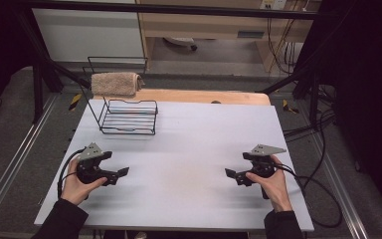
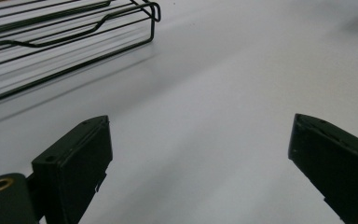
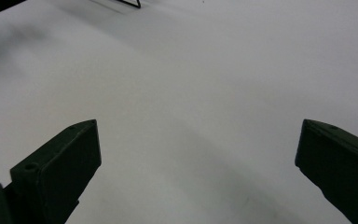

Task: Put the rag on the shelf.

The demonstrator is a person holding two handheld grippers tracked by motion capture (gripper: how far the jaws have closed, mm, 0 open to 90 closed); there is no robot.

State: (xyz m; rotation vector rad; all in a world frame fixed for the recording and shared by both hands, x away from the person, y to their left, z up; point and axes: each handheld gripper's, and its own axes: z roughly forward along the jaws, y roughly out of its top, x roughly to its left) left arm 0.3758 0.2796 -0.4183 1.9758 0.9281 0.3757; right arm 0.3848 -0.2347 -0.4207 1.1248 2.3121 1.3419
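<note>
Left gripper (image 1: 122, 173) and right gripper (image 1: 231, 174) both released, empty, low over table (image 1: 189, 134); wire rack (image 1: 128, 117) well apart.

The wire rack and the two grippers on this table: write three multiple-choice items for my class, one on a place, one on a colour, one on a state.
1. Where does the towel hang?
A. over the top bar of the wire rack
B. flat at the table's middle
C. in the right gripper

2. What colour is the towel?
A. blue
B. beige
C. black

3. How are the left gripper and right gripper?
A. both shut on the towel
B. one open, one shut
C. both open and empty

Key: 1 A, the high view shows it draped on the rack's top bar at the table's far left. 2 B, it looks pale brown. 3 C, in each gripper view the fingers stand wide apart with bare table between.
</note>
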